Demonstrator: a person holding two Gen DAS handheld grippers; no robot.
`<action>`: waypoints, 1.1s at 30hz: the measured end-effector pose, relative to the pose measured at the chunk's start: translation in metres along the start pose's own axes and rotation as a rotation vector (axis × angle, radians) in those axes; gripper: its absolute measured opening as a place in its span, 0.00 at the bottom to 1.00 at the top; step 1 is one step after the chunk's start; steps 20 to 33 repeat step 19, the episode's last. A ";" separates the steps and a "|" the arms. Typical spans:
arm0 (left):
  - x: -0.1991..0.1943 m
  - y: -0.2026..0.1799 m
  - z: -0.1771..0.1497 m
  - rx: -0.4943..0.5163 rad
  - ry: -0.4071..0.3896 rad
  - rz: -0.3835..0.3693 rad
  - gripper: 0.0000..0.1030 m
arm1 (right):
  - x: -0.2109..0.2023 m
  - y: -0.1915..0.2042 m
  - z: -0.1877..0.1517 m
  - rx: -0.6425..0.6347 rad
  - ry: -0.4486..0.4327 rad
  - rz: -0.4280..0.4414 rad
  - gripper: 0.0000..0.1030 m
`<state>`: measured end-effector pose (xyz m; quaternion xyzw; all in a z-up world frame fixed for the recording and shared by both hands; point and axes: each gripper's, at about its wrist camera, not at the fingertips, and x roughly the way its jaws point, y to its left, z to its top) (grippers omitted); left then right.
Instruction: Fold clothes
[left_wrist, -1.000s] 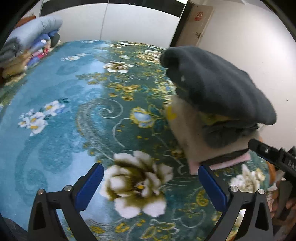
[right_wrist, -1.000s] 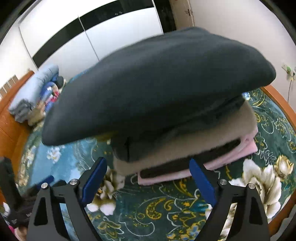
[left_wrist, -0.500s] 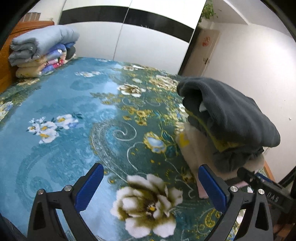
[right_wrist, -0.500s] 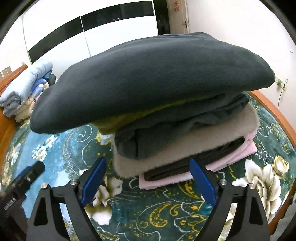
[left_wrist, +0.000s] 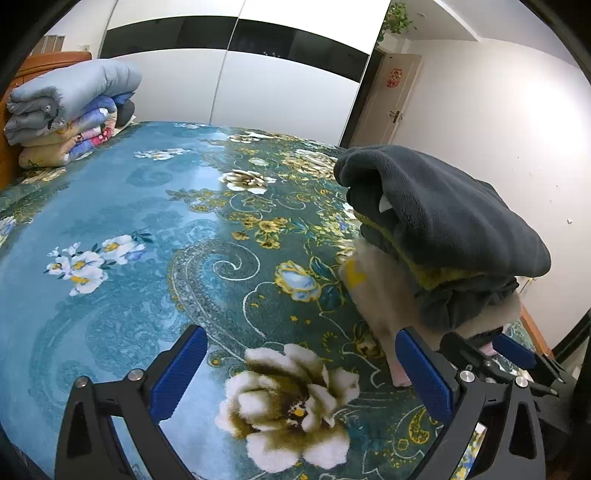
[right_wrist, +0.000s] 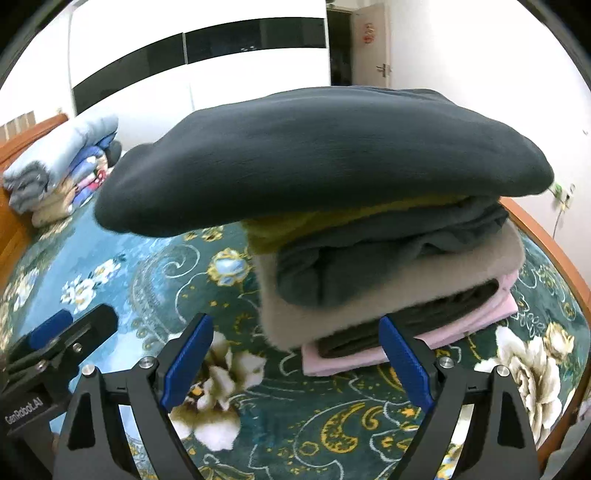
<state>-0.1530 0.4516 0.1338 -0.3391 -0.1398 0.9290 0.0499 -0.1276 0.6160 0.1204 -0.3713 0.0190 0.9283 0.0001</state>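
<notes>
Both grippers have drawn back from the stack of folded clothes since a second ago. Left gripper hovers over the floral bedspread, jaws spread wide and empty, stack at its two o'clock. Right gripper faces the stack at twelve o'clock, jaws wide apart, holding nothing. Folded quilts sit at ten o'clock

Stack of folded clothes lies near the bed's right edge: dark grey fleece on top, yellow, grey, beige layers beneath, pink garment at bottom.
</notes>
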 end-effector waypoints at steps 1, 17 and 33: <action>-0.001 0.001 0.000 -0.003 -0.002 -0.005 1.00 | 0.000 0.001 0.000 0.001 -0.003 -0.004 0.90; -0.007 -0.005 -0.002 0.015 -0.020 -0.037 1.00 | -0.005 0.002 0.000 -0.017 -0.015 -0.021 0.91; -0.008 -0.005 -0.002 0.018 -0.024 -0.044 1.00 | -0.006 0.003 0.002 -0.019 -0.021 -0.021 0.91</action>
